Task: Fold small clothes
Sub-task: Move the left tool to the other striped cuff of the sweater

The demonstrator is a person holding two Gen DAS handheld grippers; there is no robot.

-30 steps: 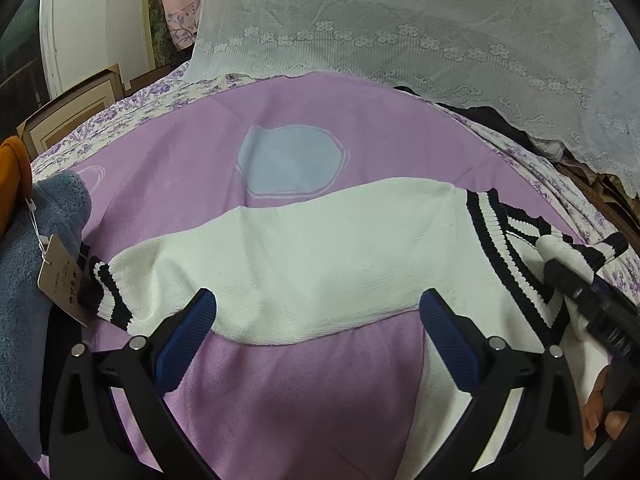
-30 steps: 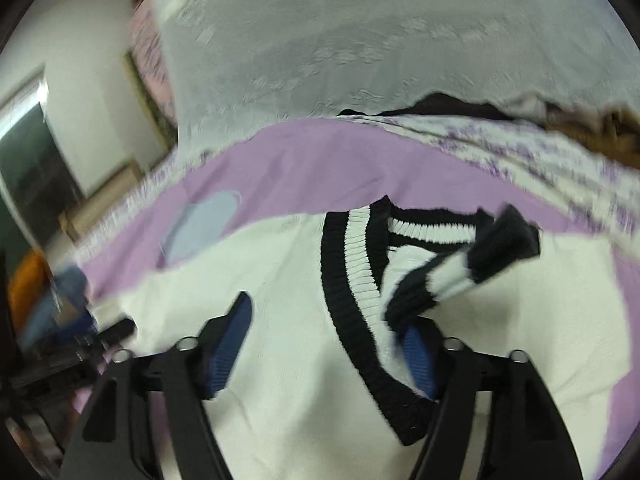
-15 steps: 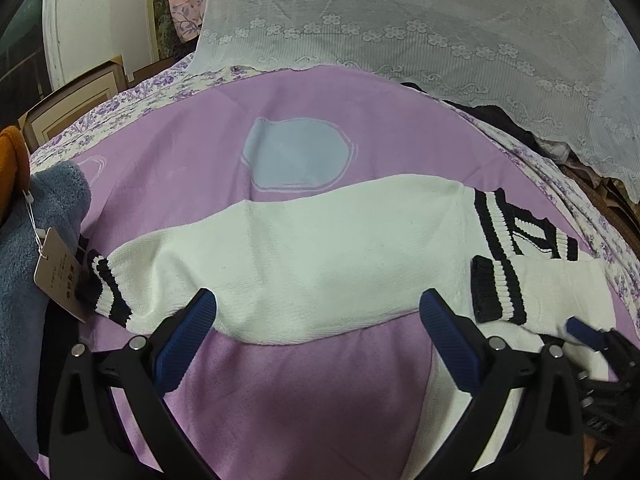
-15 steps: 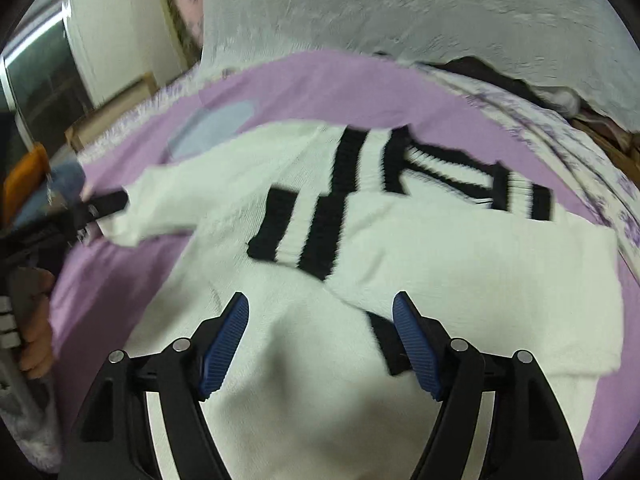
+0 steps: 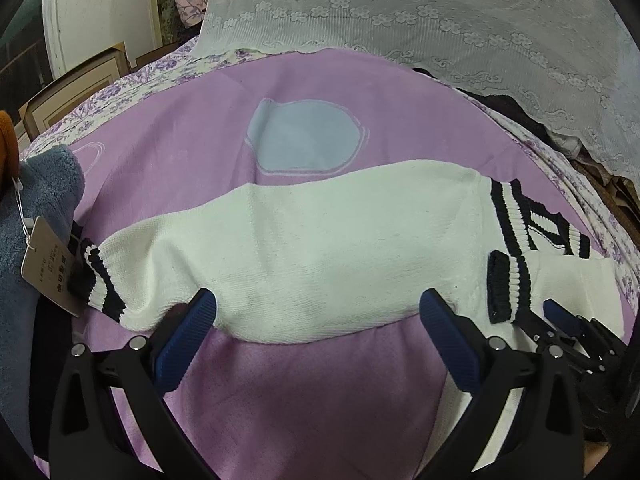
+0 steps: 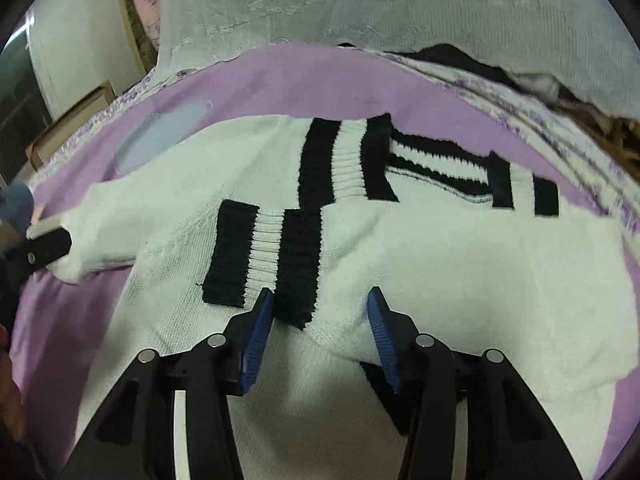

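White sweater (image 6: 440, 264) sleeve between closing right claw (image 6: 320, 320)

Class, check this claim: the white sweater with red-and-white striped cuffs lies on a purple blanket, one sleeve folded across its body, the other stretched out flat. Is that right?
One detail is wrong: the cuffs are striped black and white, not red. The right wrist view shows it. The rest stands: the white sweater lies on the purple blanket, one sleeve folded across its body, the other sleeve stretched out flat.
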